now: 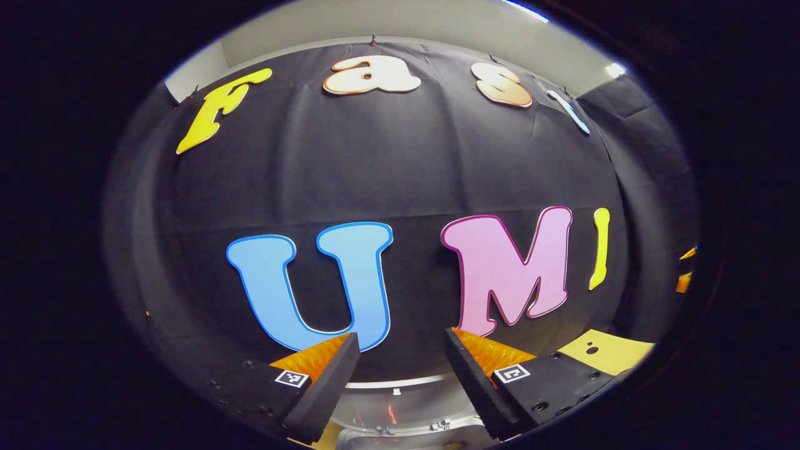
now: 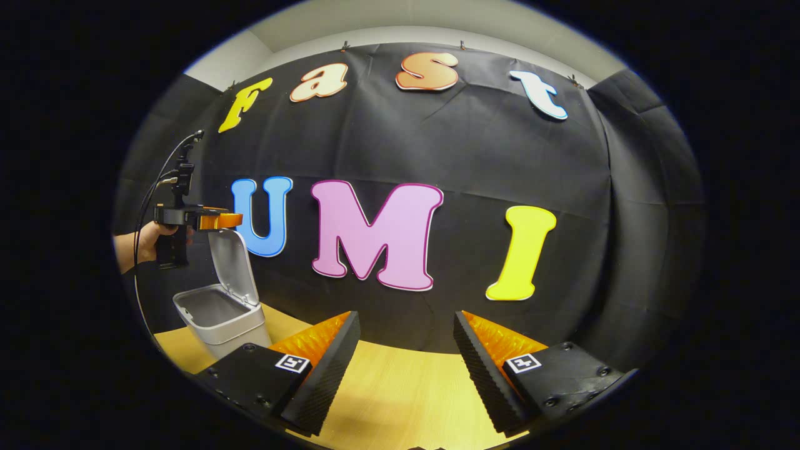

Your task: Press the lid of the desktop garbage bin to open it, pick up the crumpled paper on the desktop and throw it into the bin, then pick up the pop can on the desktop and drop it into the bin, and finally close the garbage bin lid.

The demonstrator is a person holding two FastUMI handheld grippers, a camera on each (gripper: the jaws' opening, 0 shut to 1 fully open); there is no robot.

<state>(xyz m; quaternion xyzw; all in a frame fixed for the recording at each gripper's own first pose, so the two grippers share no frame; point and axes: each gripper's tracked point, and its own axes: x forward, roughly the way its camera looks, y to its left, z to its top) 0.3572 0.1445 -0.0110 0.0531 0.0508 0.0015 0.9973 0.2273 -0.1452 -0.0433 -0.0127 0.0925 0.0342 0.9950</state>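
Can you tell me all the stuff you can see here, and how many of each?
garbage bin: one, light grey, on the desktop at the left of the right gripper view, open
lid: one, light grey, standing up at the bin's back edge
desktop: one, light wood, under the bin
wall cloth: one, black, behind everything
left gripper: one, open, held above the lid
hand: one, gripping the left gripper's handle
right gripper: one, open, over bare desktop
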